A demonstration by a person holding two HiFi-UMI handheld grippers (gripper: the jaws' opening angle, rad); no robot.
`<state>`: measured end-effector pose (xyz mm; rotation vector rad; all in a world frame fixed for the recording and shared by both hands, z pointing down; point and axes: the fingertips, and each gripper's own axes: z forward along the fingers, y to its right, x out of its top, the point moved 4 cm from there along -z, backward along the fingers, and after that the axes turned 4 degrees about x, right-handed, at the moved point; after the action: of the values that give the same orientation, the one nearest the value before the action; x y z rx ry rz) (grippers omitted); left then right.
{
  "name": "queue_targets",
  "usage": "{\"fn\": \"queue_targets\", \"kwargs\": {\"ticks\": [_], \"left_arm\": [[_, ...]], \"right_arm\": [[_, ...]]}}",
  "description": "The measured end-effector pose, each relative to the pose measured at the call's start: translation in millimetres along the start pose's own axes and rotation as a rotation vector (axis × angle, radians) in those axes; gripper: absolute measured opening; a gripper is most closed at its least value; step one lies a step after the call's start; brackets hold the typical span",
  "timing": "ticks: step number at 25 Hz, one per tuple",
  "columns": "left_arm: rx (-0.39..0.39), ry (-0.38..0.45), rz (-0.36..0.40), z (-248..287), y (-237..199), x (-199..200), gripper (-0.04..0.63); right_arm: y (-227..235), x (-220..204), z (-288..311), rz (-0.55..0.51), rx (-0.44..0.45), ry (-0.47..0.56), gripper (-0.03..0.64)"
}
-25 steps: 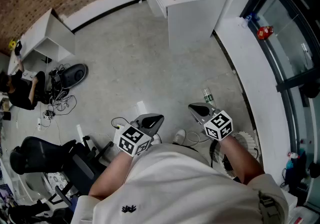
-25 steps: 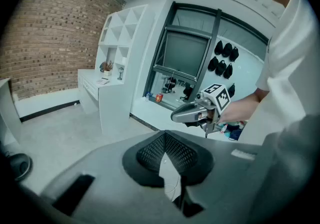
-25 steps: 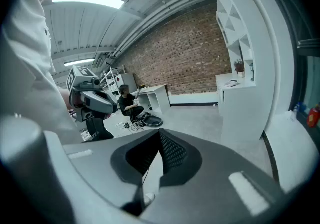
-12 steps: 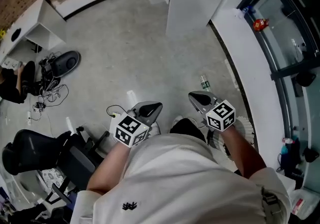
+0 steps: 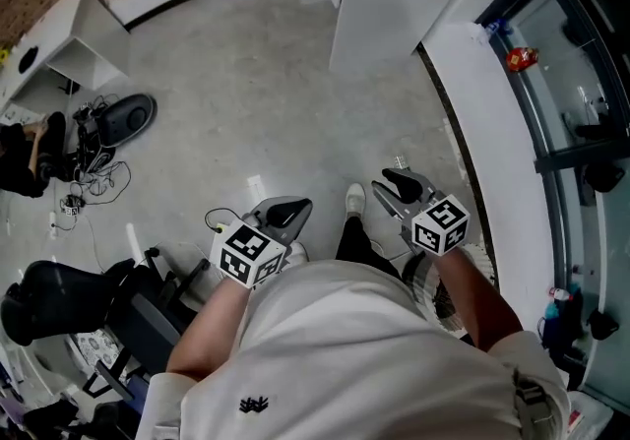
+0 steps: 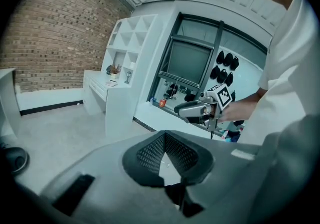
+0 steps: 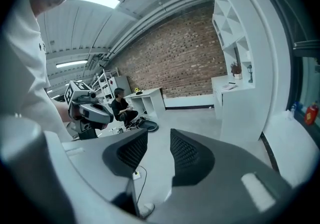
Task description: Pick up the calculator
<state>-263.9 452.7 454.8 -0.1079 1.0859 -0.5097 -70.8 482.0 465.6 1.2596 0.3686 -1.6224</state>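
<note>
We stand on the floor [image 5: 246,84] with the left gripper [image 5: 285,213] and right gripper [image 5: 398,183] side by side before us. A desk [image 5: 79,34] is far off left, a counter [image 5: 379,20] is ahead, and a chair [image 5: 59,300] is beside us on the left.

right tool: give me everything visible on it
The right tool has a grey body and two dark jaws whose inner pads look ribbed. A cube with black-and-white square markers sits at its rear, ahead of the person's right arm. It is held in the air above the concrete floor, pointing ahead and slightly down. Its jaws have just been opening and stand apart, with nothing between them.
</note>
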Motion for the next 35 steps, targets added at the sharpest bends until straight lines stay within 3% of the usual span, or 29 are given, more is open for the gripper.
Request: {"fn": "queue_targets", "kwargs": {"ticks": [5,14,19,26,35], "left_arm": [[0.012,-0.007,-0.001,67.1,-14.6,52.6,0.006],[0.065,0.022,0.031,178.1,-26.9,143.2,0.006],[0.084,0.028,0.026,206.7,-41.2,171.7,0.006],[0.079,0.033,0.004,232.9,-106.9,199.2,0.006],[-0.009,0.033,0.071,253.5,-223.9,266.6,0.006]], "right_arm": [[85.8,34.7,11.1,-0.002,0.014,0.021,0.193],[230.1,83.0,-0.8,-0.051,0.042,0.002,0.187],[287.6,104.7,12.9,-0.049,0.046,0.008,0.176],[338.8,148.8,63.8,-0.04,0.03,0.041,0.17],[400.9,217.0,130.5,-0.035,-0.068,0.026,0.153]]}}
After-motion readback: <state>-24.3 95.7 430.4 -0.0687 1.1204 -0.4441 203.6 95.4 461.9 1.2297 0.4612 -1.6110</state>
